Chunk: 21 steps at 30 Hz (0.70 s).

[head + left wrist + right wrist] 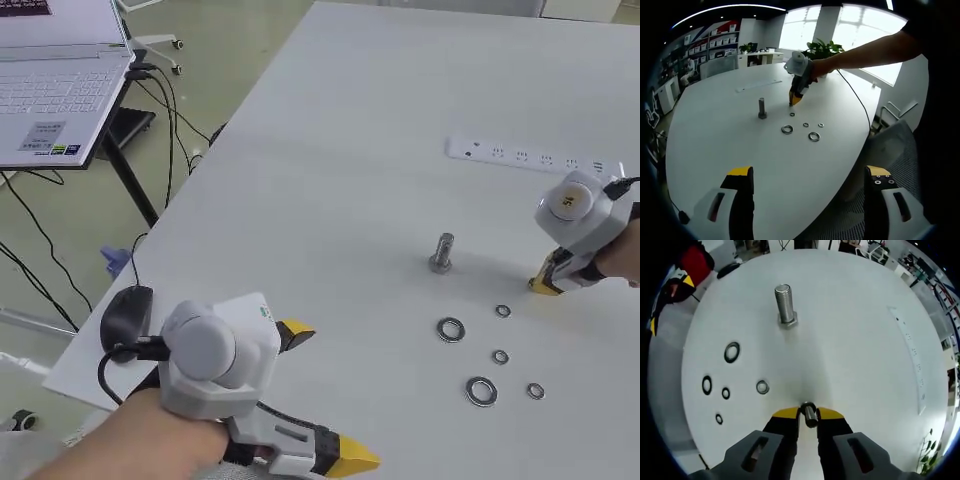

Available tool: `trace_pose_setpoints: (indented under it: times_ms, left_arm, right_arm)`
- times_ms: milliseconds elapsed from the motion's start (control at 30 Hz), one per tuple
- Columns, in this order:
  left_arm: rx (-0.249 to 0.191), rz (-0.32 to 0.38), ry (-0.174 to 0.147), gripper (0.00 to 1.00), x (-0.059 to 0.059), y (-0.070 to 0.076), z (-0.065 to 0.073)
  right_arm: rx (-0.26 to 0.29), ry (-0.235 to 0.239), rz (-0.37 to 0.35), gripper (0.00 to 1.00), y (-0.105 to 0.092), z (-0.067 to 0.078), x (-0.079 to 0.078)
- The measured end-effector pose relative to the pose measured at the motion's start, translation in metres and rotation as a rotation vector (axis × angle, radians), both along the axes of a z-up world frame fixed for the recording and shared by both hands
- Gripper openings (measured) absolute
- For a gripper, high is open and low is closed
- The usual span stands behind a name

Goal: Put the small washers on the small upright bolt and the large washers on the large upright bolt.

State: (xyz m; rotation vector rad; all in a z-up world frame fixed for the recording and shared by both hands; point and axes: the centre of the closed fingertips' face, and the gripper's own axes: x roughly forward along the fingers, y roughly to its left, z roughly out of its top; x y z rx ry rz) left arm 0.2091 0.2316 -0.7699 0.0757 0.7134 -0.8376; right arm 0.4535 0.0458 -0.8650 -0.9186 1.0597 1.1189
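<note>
Right gripper view: right gripper fingers clamped on small bolt, lower centre. Large bolt upright on table, upper centre. Two large washers, three small washers lying loose, left of frame. Left gripper view: left gripper fingers wide apart, bottom of frame.

Ahead of the left gripper's wide-apart jaws, the table lies bare as far as the large bolt and the washers. The right gripper's jaws are pinched on the small bolt. From them, the large bolt stands straight ahead across open table, five flat washers lie to their left, and the right side is free up to the power strip.
</note>
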Motion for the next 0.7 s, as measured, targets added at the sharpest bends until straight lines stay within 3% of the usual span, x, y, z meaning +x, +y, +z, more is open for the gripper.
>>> trace_pose_setpoints:
  times_ms: [433, 700]
  left_arm:
    - [-0.003, 0.007, -0.007, 0.91, -0.002, 0.0, 0.003]
    - [-0.003, 0.004, -0.015, 0.91, -0.001, -0.001, 0.007]
  right_arm:
    - [0.015, 0.01, -0.002, 0.25, 0.002, 0.004, -0.002]
    - [0.028, -0.004, -0.006, 0.25, 0.001, 0.02, -0.001]
